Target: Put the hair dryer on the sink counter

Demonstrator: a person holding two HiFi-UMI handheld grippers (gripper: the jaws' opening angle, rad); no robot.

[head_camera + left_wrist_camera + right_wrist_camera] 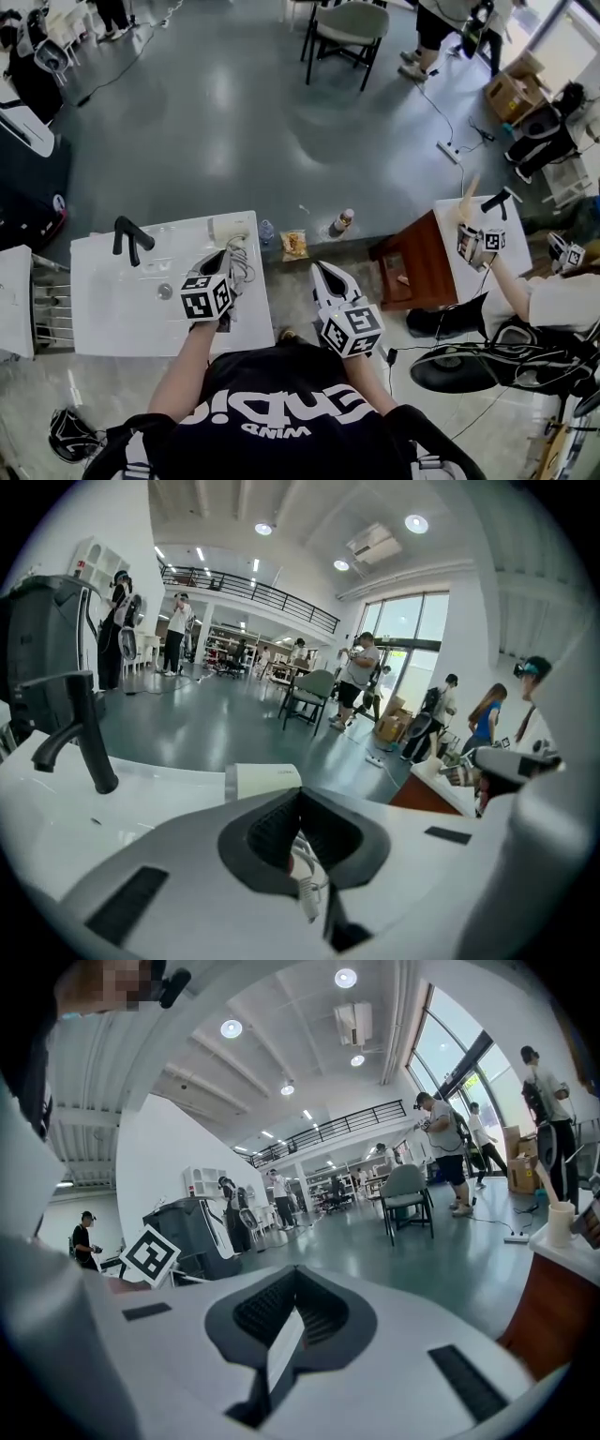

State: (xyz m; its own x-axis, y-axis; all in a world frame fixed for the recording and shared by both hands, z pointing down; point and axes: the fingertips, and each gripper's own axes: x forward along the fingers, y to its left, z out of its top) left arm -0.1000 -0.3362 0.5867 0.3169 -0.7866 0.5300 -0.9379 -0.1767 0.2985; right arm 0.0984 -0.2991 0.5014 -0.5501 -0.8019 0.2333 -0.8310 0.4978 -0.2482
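Left tongs pinched on a white cord (306, 881) over the sink counter (112, 319) — right tongs closed on nothing.

From my seat, the left gripper (225, 259) hangs over the counter's right part, its jaws closed on the looped cord, which I take to be the dryer's, though where it joins is hidden. The hair dryer (230, 228) lies on the counter's far right corner, its cream barrel showing just beyond the jaws in the left gripper view. The black faucet (131, 239) stands at the counter's left. The right gripper (324, 275) hovers right of the counter over the floor — pads together, empty.
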